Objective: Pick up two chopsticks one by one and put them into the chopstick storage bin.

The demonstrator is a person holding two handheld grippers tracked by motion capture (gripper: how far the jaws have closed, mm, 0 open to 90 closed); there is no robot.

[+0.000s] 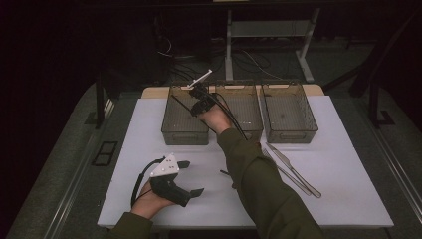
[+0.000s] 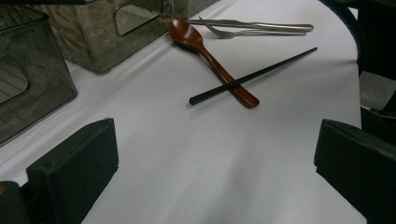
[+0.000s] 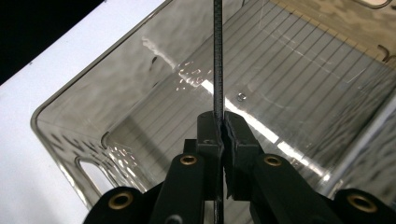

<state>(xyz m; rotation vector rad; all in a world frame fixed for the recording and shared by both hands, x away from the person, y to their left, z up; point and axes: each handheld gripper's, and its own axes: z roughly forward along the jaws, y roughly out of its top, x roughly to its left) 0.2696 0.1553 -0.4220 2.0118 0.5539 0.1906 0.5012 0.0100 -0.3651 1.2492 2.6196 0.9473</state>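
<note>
My right gripper (image 3: 223, 130) is shut on a thin black chopstick (image 3: 217, 56), which runs straight up from the jaws over the inside of the left smoky bin (image 3: 140, 116). In the high view the right gripper (image 1: 198, 105) hangs over that left bin (image 1: 184, 135) at the back of the white mat. A second black chopstick (image 2: 252, 77) lies on the mat across the handle of a brown wooden spoon (image 2: 196, 44). My left gripper (image 1: 193, 178) rests low at the front left, open with nothing between its jaws, and the left gripper (image 2: 212, 168) faces the spoon.
A middle bin (image 1: 244, 107) and a right bin (image 1: 288, 112) stand beside the left one. A metal knife and fork (image 1: 291, 167) lie on the mat at the right, and the fork (image 2: 252, 31) sits beyond the spoon. The white mat (image 1: 149, 129) covers the table.
</note>
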